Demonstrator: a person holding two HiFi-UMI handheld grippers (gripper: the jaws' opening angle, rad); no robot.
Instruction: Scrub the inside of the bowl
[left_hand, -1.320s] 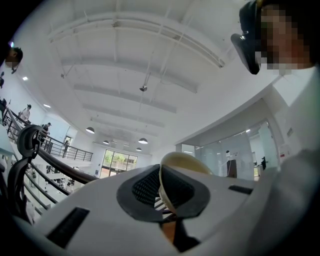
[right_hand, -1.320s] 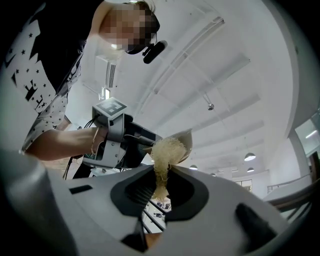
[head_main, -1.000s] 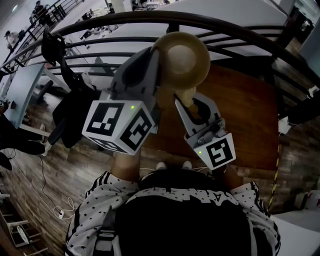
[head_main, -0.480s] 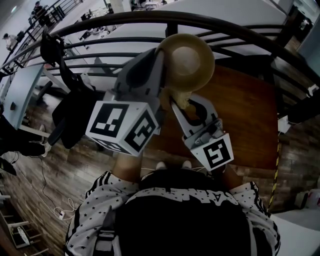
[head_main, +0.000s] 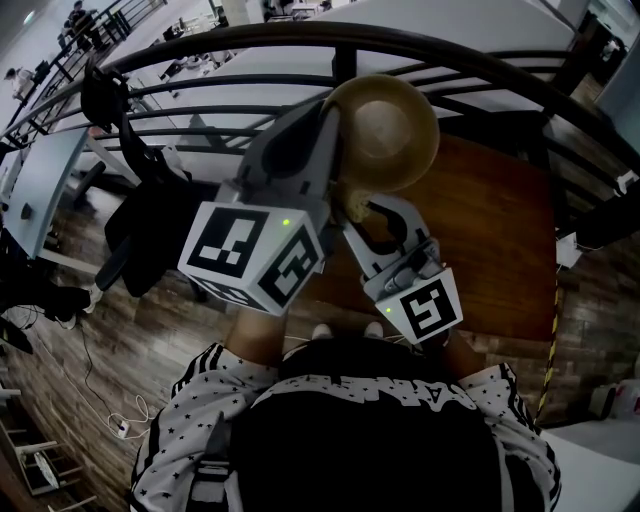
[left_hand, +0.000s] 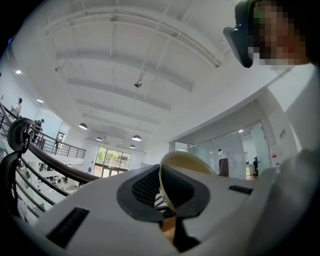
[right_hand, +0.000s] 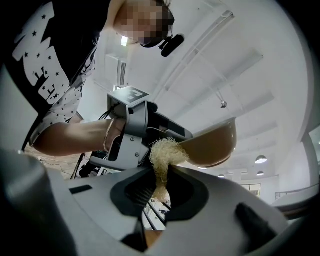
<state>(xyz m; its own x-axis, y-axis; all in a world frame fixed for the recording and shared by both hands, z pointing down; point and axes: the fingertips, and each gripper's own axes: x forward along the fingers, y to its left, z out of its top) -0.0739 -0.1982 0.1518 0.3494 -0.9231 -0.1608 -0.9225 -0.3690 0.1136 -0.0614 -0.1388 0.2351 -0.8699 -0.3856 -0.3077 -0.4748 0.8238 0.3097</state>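
**Bowl held up in the air, scrubber at its edge**

So the left tongs (head_main: 330, 142) are clamped tight on the rim of the round tan bowl (head_main: 388, 128), one jaw inside the wall and one outside. You can see it really clearly in the left gripper view, where the thin rim of the bowl (left_hand: 186, 161) runs straight down between the left tongs (left_hand: 164, 189). The bowl is held up in the air, well above the brown wooden desk (head_main: 490, 230), with its open side tipped toward the head camera.

The right tongs (head_main: 357, 207) are closed on a pale, stringy ball of scrubber fibre (head_main: 354, 203). In the right gripper view, the scrubber (right_hand: 161, 159) sticks up out of the right tongs (right_hand: 159, 186) and its fluffy top touches the bowl (right_hand: 212, 144) near the rim, right beside where the left tongs (right_hand: 167, 131) bite it. From the head view it sits at the bowl's lower edge, and I can't tell whether it's inside or outside.

A dark curved railing (head_main: 450, 58) runs behind the bowl.
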